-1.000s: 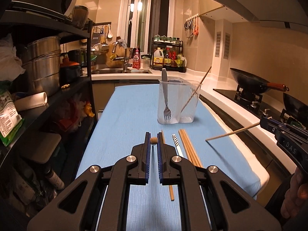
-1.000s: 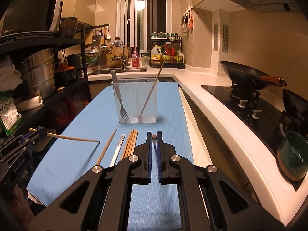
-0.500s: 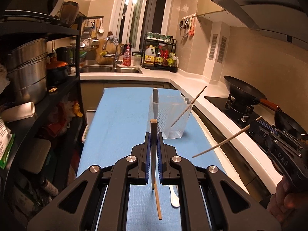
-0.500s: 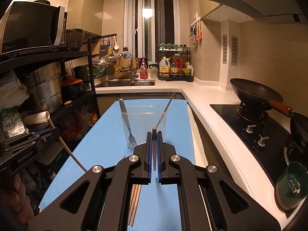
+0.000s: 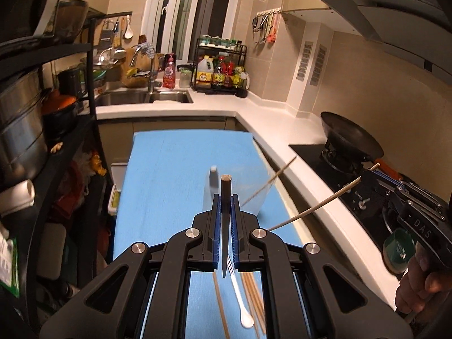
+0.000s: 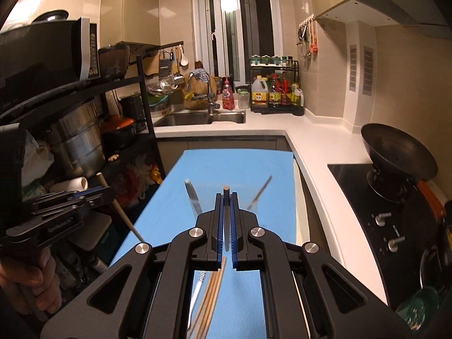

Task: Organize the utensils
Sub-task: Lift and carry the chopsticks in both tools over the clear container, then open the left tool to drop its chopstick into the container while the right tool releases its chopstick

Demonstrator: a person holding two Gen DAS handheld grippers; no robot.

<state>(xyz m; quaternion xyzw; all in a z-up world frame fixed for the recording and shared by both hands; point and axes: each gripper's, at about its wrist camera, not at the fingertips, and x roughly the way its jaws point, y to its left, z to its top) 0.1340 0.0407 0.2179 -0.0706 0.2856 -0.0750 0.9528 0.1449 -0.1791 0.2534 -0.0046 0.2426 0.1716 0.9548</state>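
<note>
My left gripper [image 5: 225,197] is shut on a dark-tipped wooden chopstick [image 5: 225,226], held above the blue cloth [image 5: 169,175]. My right gripper [image 6: 226,196] is shut on a second chopstick [image 6: 226,220]; the left wrist view shows it as a pale stick [image 5: 310,210] jutting from that gripper [image 5: 368,173]. Just beyond both sets of jaws stands a clear cup [image 5: 254,197], blurred, holding a fork [image 6: 192,195] and a leaning chopstick [image 6: 260,192]. Below lie a white spoon [image 5: 240,299] and several chopsticks [image 6: 212,296].
A black shelf rack [image 6: 84,147] with steel pots lines the left side of the cloth. A white counter [image 6: 319,152] runs along the right, with a stove and black wok [image 6: 395,149]. A green bowl [image 5: 398,248] sits by the stove. A sink [image 6: 197,118] is at the back.
Both grippers have risen well above the cloth, each carrying its chopstick up with it. The cup now sits lower in both views, right beyond the fingertips.
</note>
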